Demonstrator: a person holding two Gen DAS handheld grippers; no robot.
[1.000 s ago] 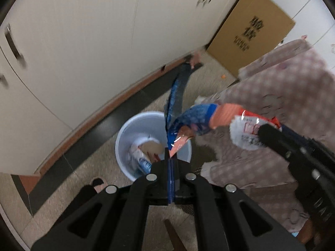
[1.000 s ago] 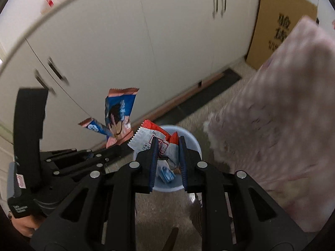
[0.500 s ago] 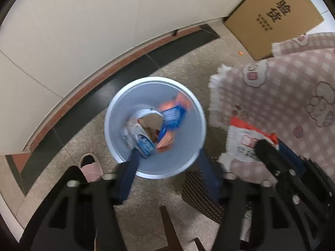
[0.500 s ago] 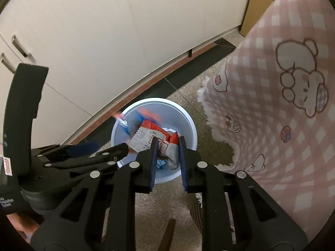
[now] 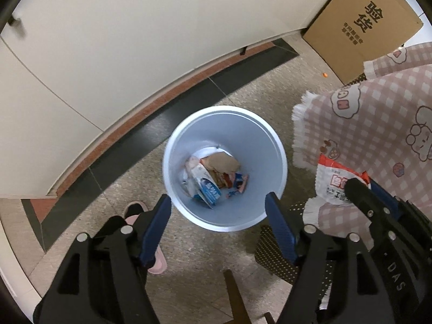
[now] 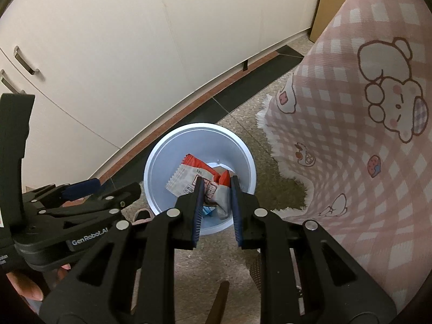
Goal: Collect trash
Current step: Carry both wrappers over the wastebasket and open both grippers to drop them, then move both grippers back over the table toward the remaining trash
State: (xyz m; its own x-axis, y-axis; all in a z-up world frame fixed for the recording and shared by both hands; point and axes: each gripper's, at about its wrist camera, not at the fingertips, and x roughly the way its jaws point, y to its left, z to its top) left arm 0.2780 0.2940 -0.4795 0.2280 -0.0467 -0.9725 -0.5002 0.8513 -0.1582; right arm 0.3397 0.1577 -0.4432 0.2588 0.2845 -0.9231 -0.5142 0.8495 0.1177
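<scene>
Trash collection, partly done. Bin (image 5: 224,167), pale blue, on the floor by the cupboards (image 5: 108,40): holds several wrappers (image 5: 213,178) and a scrap of brown paper at the bottom. Left gripper (image 5: 218,208): above the bin, jaws opening, nothing between them. Right gripper (image 6: 214,189): jaws clamped narrowly on a white-and-red packet (image 6: 194,179), held over the bin mouth and not yet let go; this drop is judged the step left. Nearby: pink checked cloth (image 6: 351,135) hanging just beside the bin, cardboard box (image 5: 361,24) against the cupboards, a slipper (image 5: 145,232) on the floor. Way down to the bin appears clear.
</scene>
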